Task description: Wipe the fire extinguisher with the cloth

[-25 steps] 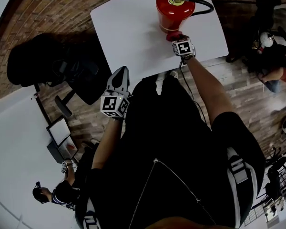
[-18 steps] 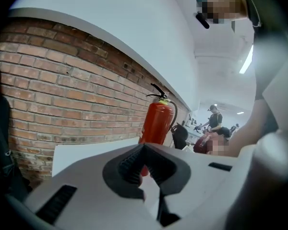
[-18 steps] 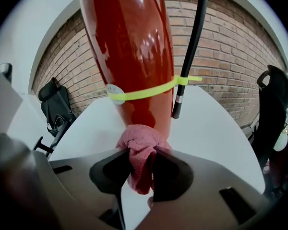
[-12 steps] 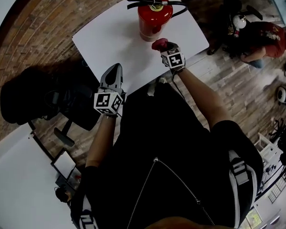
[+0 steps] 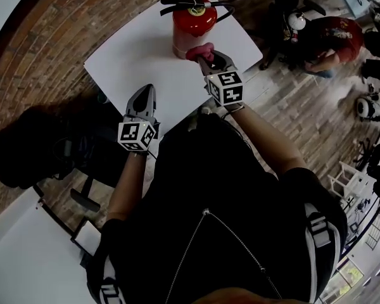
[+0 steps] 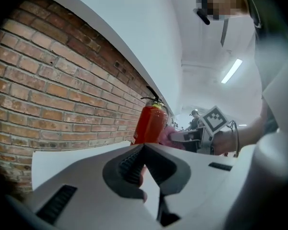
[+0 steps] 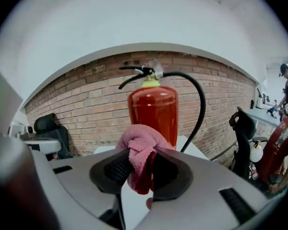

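Your right gripper (image 5: 208, 59): clamped on the pink cloth (image 5: 199, 50), just beside the fire extinguisher (image 5: 191, 19), at its 6 o'clock. Your left gripper (image 5: 146, 95): jaws together, empty.

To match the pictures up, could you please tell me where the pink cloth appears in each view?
Head view: pink cloth upper centre, beside the fire extinguisher.
Left gripper view: cloth right of centre.
Right gripper view: cloth lower centre, between jaws.
Shared landmark: fire extinguisher.

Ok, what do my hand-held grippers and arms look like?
Left hand-held gripper and right hand-held gripper: grey shells tapering to black ribbed pads, each carrying a white cube with black square markers. A cable leaves the right one. Arms bare below short black sleeves.
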A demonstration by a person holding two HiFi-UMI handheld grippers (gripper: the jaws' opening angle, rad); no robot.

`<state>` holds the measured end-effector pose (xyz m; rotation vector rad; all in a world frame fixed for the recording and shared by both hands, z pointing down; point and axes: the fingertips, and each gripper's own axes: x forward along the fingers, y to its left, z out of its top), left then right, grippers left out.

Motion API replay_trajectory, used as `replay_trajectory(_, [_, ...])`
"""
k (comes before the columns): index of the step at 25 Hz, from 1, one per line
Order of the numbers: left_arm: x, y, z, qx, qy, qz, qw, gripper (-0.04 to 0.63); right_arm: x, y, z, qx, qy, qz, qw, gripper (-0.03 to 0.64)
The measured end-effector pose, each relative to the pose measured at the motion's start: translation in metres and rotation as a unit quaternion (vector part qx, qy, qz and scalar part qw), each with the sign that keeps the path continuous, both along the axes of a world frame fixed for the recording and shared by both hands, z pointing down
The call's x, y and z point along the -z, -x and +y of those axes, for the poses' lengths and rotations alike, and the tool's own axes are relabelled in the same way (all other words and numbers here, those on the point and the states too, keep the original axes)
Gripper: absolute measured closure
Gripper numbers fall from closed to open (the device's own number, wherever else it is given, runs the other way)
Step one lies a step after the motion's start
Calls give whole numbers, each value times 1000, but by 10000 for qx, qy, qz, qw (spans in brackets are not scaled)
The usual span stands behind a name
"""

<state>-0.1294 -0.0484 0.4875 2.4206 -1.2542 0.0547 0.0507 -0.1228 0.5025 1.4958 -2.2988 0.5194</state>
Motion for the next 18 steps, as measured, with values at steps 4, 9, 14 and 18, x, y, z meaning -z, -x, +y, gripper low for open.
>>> replay_trajectory(4, [1, 5, 3, -128, -53, 0, 9999, 578, 39, 9, 1, -162, -397, 9, 9991, 499])
replay_trajectory(9, [3, 14, 8, -188, -83, -11, 9998, 578, 65, 14, -7, -352, -609, 30, 9975, 499])
replay_trajectory(14, [1, 27, 14, -172, -72, -20, 9998, 578, 70, 17, -19, -602, -639, 118, 9961, 499])
replay_trajectory(18, [-3, 40, 19, -92, -32, -55, 9999, 578, 67, 20, -26, -759, -598, 178, 9952, 499])
